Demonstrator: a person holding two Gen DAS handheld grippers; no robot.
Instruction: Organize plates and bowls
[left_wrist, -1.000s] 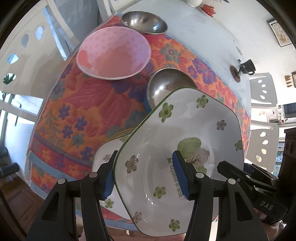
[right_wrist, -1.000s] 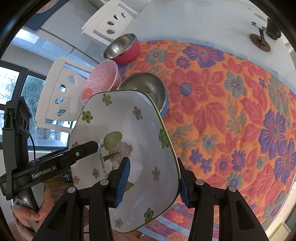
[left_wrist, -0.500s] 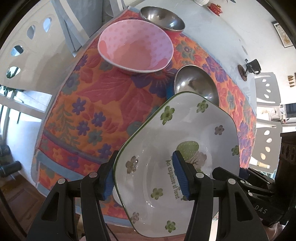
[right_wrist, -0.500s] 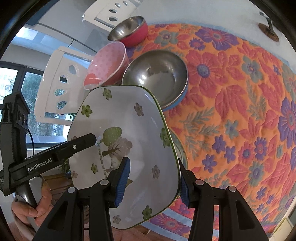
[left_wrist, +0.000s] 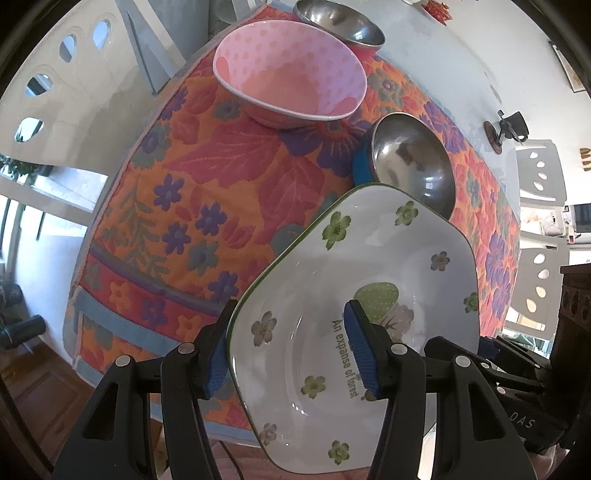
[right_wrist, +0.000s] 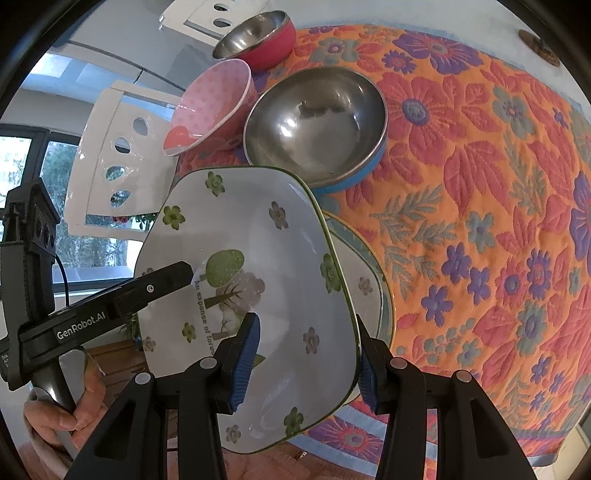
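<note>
Both grippers hold one white square plate with green flowers and a tree print (left_wrist: 388, 266), also in the right wrist view (right_wrist: 236, 221), in the air over the table's near edge. My left gripper (left_wrist: 288, 352) is shut on its left rim. My right gripper (right_wrist: 306, 360) is shut on its right rim. A second floral plate (right_wrist: 369, 273) lies on the cloth under it. A pink dotted bowl (left_wrist: 291, 70), a steel bowl with a blue outside (right_wrist: 314, 125) and a steel bowl with a red outside (right_wrist: 258, 35) stand beyond.
The floral orange tablecloth (right_wrist: 480, 184) covers the near part of a white table (left_wrist: 443, 55). White chairs (right_wrist: 110, 155) stand around it. A small dark object on a round base (left_wrist: 504, 127) sits on the bare tabletop. The cloth's edge (left_wrist: 155, 336) is right below.
The plate and both grippers have come closer to the bowls. The bowls now look larger. The grips have not changed.
</note>
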